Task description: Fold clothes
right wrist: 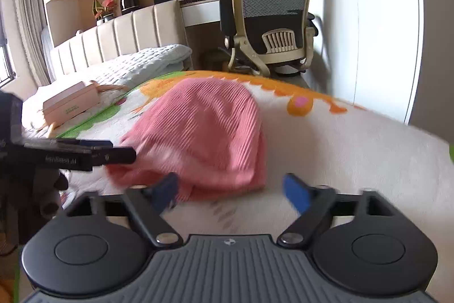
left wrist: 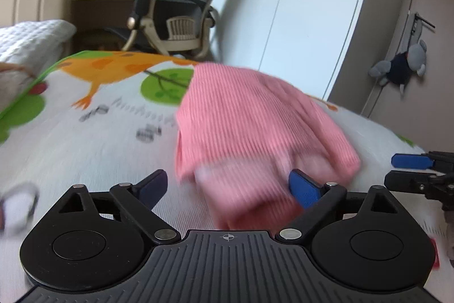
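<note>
Both views are blurred, so a pinch here could catch only the top layer of the garment [left wrist: 249,127] and drag the bundle open. It lies bunched in layers on the bed [left wrist: 93,149], centre frame. The left claw [left wrist: 229,186] is spread, its fingers either side of the near hem. The right claw [right wrist: 232,190], also spread and holding nothing, sits just right of the hem's corner.
</note>
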Motion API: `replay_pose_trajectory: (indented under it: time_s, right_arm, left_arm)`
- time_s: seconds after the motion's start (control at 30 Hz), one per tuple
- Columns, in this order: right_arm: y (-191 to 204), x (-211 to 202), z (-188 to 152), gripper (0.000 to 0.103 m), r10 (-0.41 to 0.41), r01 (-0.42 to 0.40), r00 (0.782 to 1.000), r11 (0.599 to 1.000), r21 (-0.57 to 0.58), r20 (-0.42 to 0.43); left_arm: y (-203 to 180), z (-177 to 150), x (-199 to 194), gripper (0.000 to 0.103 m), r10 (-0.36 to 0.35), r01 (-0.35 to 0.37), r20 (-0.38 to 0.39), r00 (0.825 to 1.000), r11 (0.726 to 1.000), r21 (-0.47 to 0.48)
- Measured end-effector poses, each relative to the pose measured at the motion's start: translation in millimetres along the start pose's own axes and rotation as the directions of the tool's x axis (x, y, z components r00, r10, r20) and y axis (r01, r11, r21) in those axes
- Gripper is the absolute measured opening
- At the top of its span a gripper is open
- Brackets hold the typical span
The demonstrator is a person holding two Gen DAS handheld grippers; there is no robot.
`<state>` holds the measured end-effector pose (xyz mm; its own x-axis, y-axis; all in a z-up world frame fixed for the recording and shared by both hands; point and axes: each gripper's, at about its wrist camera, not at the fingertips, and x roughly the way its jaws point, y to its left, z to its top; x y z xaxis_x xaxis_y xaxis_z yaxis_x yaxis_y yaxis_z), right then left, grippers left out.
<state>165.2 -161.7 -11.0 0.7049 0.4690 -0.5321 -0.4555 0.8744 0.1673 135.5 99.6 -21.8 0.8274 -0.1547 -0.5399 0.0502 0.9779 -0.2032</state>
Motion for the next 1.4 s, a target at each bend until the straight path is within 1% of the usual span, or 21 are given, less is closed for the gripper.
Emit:
replay_pose_trajectory:
  time_s: [0.03, 0.1, 0.13, 0.23, 0.33, 0.43, 0.5, 0.63, 0.87, 1.07, 1.27, 1.4]
  right_arm:
    - [4, -6, -8, 0.103, 0.010, -0.010, 1.000, 1.000, -0.001, -0.005]
    - [11, -18, -22, 0.103, 0.017, -0.018, 0.999, 1.000, -0.011, -0.027]
    - [16, -19, -28, 0.103, 0.003, -0.005, 0.999, 1.000, -0.027, -0.050]
    - [28, -20, -42, 0.103, -0.069, 0.060, 0.993, 0.993, -0.099, -0.093]
    - [35, -17, -50, 0.103, -0.147, 0.128, 0.982, 0.979, -0.156, -0.119]
    - [31, -13, -49, 0.103, -0.161, 0.143, 0.977, 0.981, -0.129, -0.141]
    - [25, -12, -48, 0.103, -0.140, 0.127, 0.979, 0.987, -0.096, -0.146]
    - [19, -15, -50, 0.103, -0.117, 0.109, 0.984, 0.992, -0.070, -0.131]
    - [22, -15, -51, 0.103, -0.130, 0.118, 0.982, 0.989, -0.092, -0.138]
    - [21, -15, -50, 0.103, -0.127, 0.116, 0.982, 0.989, -0.089, -0.138]
    - [25, -16, -51, 0.103, -0.158, 0.146, 0.977, 0.985, -0.095, -0.140]
    - [26, -23, -60, 0.103, -0.166, 0.157, 0.981, 0.983, -0.093, -0.104]
  left_arm:
    - [-7, -10, -10, 0.097, 0.013, -0.013, -0.001, 1.000, 1.000, 0.003]
    - [-20, -28, -31, 0.100, 0.042, -0.041, -0.002, 0.999, 0.999, 0.008]
    - [-26, -33, -40, 0.103, 0.064, -0.064, 0.001, 0.998, 0.998, 0.007]
    - [-41, -47, -51, 0.103, 0.104, -0.103, -0.024, 0.994, 0.994, 0.036]
    - [-54, -59, -57, 0.103, 0.137, -0.133, -0.059, 0.989, 0.988, 0.075]
    - [-62, -65, -57, 0.103, 0.170, -0.161, -0.081, 0.982, 0.981, 0.110]
    - [-64, -66, -54, 0.103, 0.185, -0.173, -0.084, 0.979, 0.976, 0.134]
    - [-65, -67, -54, 0.103, 0.184, -0.171, -0.085, 0.979, 0.975, 0.138]
    - [-65, -66, -53, 0.103, 0.186, -0.173, -0.087, 0.979, 0.975, 0.141]
    - [-65, -66, -52, 0.103, 0.184, -0.171, -0.087, 0.979, 0.975, 0.139]
    - [-64, -66, -51, 0.103, 0.182, -0.169, -0.088, 0.979, 0.976, 0.139]
    - [-64, -65, -51, 0.103, 0.180, -0.167, -0.088, 0.980, 0.976, 0.138]
